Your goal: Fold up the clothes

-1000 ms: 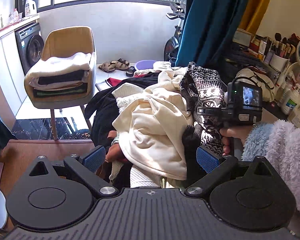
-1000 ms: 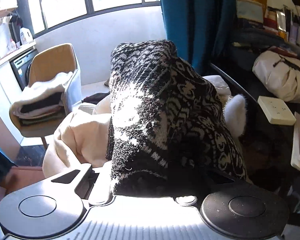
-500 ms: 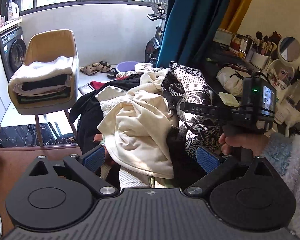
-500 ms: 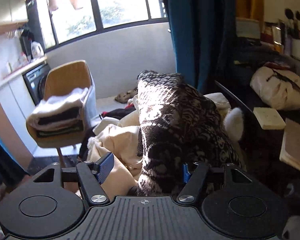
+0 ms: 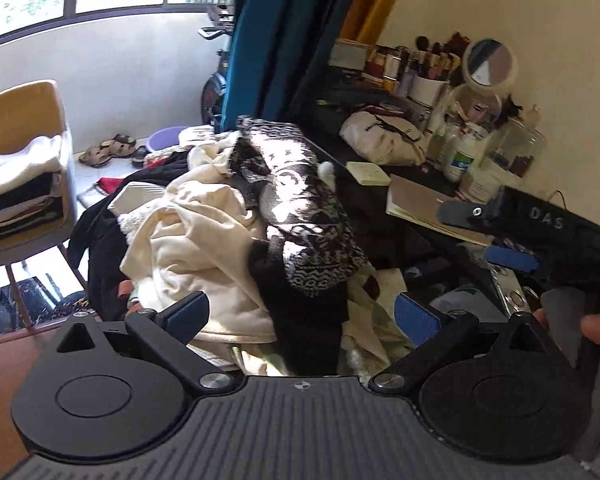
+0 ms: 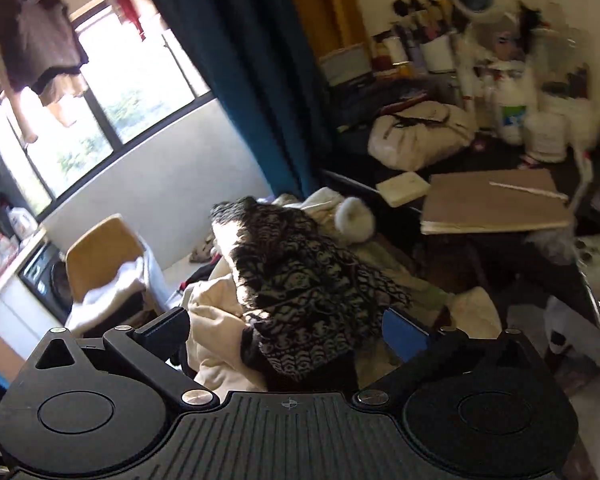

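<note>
Right claw (image 6: 288, 330) released patterned sweater (image 6: 300, 280), wide open

Daylight enters through a dark-framed window (image 6: 112, 92) above a pale low wall (image 5: 112, 64). Teal curtain (image 5: 284, 36) hangs beside a mustard one (image 6: 320, 8). Tan chair (image 5: 20, 120) on white floor (image 5: 88, 178), sandals (image 5: 108, 150) near it. Washing machine (image 6: 46, 280) at far left. Dark counter (image 5: 416, 178) along cream wall (image 5: 520, 4), with round mirror (image 5: 488, 62) and bottles (image 5: 460, 156).
</note>
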`<move>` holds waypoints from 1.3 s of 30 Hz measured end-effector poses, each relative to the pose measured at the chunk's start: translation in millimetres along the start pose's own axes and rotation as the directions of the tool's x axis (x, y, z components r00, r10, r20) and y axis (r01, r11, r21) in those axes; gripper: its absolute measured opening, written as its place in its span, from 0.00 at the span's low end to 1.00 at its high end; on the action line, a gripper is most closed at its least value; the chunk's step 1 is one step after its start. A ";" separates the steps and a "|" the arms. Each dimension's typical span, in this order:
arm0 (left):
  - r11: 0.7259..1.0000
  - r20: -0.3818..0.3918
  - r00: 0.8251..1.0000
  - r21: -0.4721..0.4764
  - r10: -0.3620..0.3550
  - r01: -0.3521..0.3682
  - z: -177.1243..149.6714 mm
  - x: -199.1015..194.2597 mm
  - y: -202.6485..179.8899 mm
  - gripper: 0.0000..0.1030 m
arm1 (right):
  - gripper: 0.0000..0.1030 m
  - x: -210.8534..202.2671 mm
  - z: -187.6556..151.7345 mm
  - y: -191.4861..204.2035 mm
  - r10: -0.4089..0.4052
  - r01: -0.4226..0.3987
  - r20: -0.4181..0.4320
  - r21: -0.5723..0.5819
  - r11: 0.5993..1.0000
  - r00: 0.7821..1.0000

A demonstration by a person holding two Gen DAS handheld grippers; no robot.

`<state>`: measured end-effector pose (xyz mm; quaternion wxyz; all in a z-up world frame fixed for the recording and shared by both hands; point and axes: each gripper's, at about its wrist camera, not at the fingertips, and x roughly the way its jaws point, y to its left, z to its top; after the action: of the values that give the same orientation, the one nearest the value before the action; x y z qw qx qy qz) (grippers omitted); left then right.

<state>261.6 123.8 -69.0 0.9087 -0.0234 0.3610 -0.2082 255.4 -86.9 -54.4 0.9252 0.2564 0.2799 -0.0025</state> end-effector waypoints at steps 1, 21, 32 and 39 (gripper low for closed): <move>0.999 -0.006 0.999 0.027 -0.032 0.033 -3.5 0.5 -7.0 0.99 | 0.99 -19.4 -3.3 -12.0 -0.027 0.026 0.024 0.047 0.999 0.999; 0.758 -0.265 0.849 0.382 -0.458 0.528 -105.4 1.7 -351.0 0.99 | 0.99 -426.6 -130.6 -262.2 -0.748 0.614 0.120 0.496 0.615 0.653; 0.668 -0.291 0.778 0.401 -0.556 0.627 -139.2 -15.1 -555.8 0.99 | 0.99 -606.0 -134.7 -383.3 -0.847 0.694 0.148 0.510 0.508 0.511; 0.645 -0.229 0.767 0.429 -0.600 0.633 -86.5 -1.0 -633.9 0.99 | 0.99 -704.6 -96.2 -440.5 -0.872 0.647 0.247 0.592 0.480 0.422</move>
<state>-25.9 -444.7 -9.9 0.7465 0.0892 0.2975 -0.5884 -453.8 -521.5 34.6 0.7766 0.2718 0.0976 -0.5599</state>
